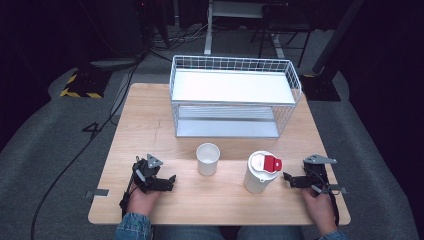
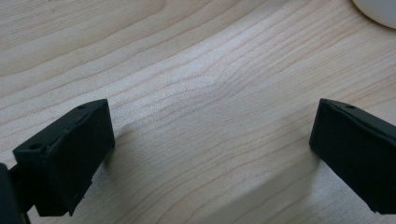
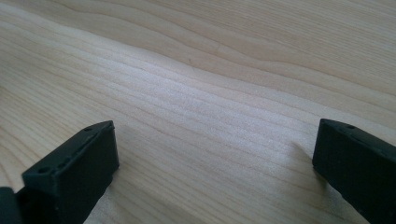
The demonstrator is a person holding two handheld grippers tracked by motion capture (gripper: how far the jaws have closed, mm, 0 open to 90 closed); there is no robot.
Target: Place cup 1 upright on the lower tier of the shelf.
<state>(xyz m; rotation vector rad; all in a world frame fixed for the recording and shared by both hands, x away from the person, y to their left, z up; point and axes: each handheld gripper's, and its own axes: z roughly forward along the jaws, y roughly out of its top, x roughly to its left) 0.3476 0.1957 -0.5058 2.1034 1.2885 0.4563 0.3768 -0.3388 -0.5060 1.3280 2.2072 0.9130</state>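
upright, white tumbler (image 1: pixel 259 175), red-tabbed lid up, beside right gripper (image 1: pixel 289 178)

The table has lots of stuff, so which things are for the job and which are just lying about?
For the job, most likely:
- small white open paper cup, nearest the open left gripper
- tall white tumbler with red-and-white lid, beside the open right gripper

Just sitting there, untouched:
- white wire two-tier shelf rack
- light wooden table
- black cables on the grey floor

The worktop (image 1: pixel 150 125) is pale wood with wavy grain. Both tongs, left (image 1: pixel 170 181) and right (image 1: pixel 288 178), are black. The cup (image 1: pixel 207 158) is white; the tumbler (image 1: pixel 259 173) is white with a seemingly red-and-white lid. The wire rack (image 1: pixel 235 95) is white.
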